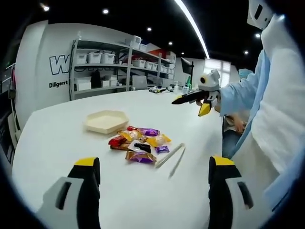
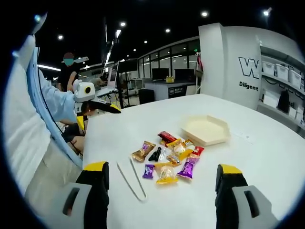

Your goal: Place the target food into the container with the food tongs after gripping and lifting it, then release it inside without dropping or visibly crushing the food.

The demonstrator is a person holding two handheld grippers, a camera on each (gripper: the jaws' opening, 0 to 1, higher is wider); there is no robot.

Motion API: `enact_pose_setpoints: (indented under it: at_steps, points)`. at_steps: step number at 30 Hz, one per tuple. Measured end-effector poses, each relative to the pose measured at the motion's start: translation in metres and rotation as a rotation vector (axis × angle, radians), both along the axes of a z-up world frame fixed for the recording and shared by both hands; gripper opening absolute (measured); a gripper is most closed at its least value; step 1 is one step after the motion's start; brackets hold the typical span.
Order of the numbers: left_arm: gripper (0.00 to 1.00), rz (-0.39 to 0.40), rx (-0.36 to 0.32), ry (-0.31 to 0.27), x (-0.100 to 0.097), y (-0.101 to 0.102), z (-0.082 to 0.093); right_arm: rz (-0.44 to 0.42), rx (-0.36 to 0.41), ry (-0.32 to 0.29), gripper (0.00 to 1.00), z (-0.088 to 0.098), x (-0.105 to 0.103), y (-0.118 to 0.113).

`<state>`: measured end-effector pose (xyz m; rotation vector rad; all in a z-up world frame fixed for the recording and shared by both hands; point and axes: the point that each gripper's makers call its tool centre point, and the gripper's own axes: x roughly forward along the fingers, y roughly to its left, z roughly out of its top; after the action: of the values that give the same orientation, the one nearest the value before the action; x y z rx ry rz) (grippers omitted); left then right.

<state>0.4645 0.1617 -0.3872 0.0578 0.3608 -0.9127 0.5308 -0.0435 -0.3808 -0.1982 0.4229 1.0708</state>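
Observation:
A pile of wrapped candies (image 1: 140,140) (image 2: 167,155) lies on the white table (image 1: 62,143) (image 2: 267,157). Pale metal tongs (image 1: 171,156) (image 2: 131,179) rest flat beside the pile, untouched. A cream hexagonal tray (image 1: 106,120) (image 2: 206,129) sits just beyond the candies with nothing in it. My left gripper (image 1: 155,164) is open, its jaws wide apart above the table short of the pile. My right gripper (image 2: 163,168) is open too, likewise short of the candies. Each gripper also shows in the other's view, held up in the air: right gripper (image 1: 190,102), left gripper (image 2: 102,107).
The person holding the grippers stands at the table edge in a light blue sleeve (image 1: 238,95) (image 2: 52,102) and white apron. Shelves with white bins (image 1: 109,62) (image 2: 286,86) stand against the wall. A second person (image 2: 68,71) stands far back.

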Motion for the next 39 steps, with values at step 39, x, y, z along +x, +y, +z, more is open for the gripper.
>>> enact_pose_setpoints:
  at_steps: [39]
  points:
    - [0.48,-0.251,0.057,0.038,-0.014,-0.073,-0.071,-0.012,-0.026,0.001,0.95,0.006,-0.009,-0.005]
